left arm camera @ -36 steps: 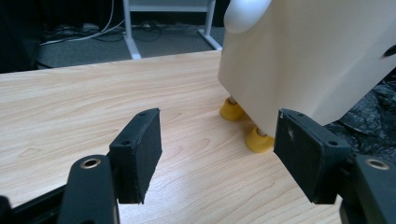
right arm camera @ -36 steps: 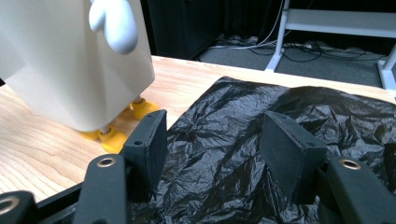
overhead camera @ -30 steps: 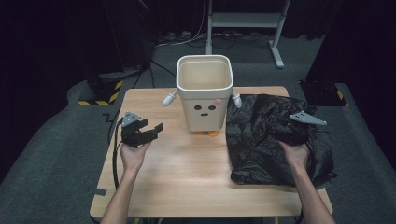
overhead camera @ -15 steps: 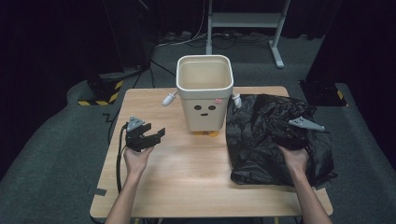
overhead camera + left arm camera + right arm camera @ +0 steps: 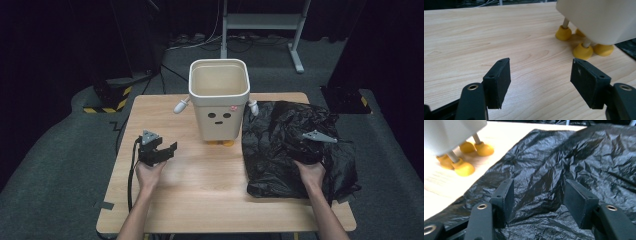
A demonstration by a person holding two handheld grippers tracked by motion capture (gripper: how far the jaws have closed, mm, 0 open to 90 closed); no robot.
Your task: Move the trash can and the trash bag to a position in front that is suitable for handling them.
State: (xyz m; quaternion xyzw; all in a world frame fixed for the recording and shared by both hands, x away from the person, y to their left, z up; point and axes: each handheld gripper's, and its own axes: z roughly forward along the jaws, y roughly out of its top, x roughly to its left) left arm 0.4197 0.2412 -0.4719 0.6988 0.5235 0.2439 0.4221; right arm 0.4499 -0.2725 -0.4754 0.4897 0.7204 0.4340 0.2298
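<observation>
One table (image 5: 200, 200), one bin (image 5: 219, 100), one bag (image 5: 295, 145)

My black jaws flank a glossy black plastic bag (image 5: 564, 165); cream bin (image 5: 219, 100), black-dot face, yellow feet (image 5: 584, 51); pale woodgrain table (image 5: 200, 200).

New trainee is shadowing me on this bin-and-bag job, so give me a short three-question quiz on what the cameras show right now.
1. True or false: the right gripper is over the black plastic bag, with its jaws open.
2. What lies between the jaws of the left gripper?
A. a fold of the bag
B. nothing, just bare wooden table beyond them
C. one yellow foot of the bin
3. Fill in: the cream bin with the drawn face stands upright on small ____ feet.

Key:
1. True: the pads stand apart above crumpled plastic, not pinching it.
2. B.
3. Yellow.
</observation>
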